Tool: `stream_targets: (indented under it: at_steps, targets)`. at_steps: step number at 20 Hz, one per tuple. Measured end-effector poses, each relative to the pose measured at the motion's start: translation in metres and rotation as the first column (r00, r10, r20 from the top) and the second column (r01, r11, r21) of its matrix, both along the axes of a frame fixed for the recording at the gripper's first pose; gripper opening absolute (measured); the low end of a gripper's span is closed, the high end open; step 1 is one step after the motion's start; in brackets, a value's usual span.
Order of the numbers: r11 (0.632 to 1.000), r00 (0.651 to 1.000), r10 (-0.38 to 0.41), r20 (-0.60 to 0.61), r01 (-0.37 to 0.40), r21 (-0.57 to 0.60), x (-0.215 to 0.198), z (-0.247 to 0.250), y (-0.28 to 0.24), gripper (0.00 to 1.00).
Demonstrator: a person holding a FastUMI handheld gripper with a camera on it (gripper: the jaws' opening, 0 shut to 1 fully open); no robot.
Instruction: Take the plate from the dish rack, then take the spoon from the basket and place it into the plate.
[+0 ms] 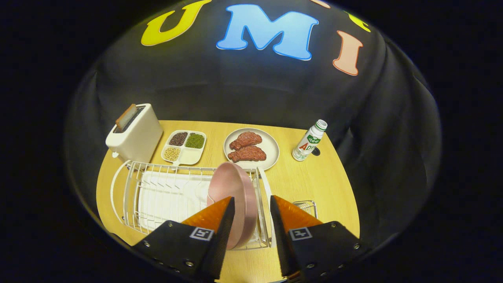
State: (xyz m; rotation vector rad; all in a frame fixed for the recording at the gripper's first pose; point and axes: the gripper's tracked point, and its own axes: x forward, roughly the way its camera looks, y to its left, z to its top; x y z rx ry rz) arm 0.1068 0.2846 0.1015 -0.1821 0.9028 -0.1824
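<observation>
Standing on edge in the dish rack (133, 196), the pink plate (232, 188) is seen between the parted fingers of the gripper (251, 206), not yet clamped (the basket (306, 206) lies beyond); an off-centre closure could tip the plate against the wires.

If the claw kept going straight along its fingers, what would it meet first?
Most likely the pink plate standing on edge in the dish rack, its rim between the open claw fingers; depth is uncertain.
</observation>
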Motion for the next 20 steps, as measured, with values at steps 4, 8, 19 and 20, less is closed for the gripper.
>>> stream_targets:
  at_steps: [4, 8, 19, 20]
  targets:
    - [0.995, 0.997, -0.061, -0.052, 0.057, -0.080, 0.004, -0.013, -0.007, 0.35]
    - [0.990, 0.992, -0.108, -0.067, 0.101, -0.103, 0.004, -0.022, -0.008, 0.10]
    - [0.954, 0.992, -0.111, -0.057, 0.091, -0.284, 0.013, 0.007, 0.005, 0.05]
    - [0.950, 0.993, -0.107, -0.051, 0.087, -0.300, 0.014, 0.011, 0.006, 0.04]
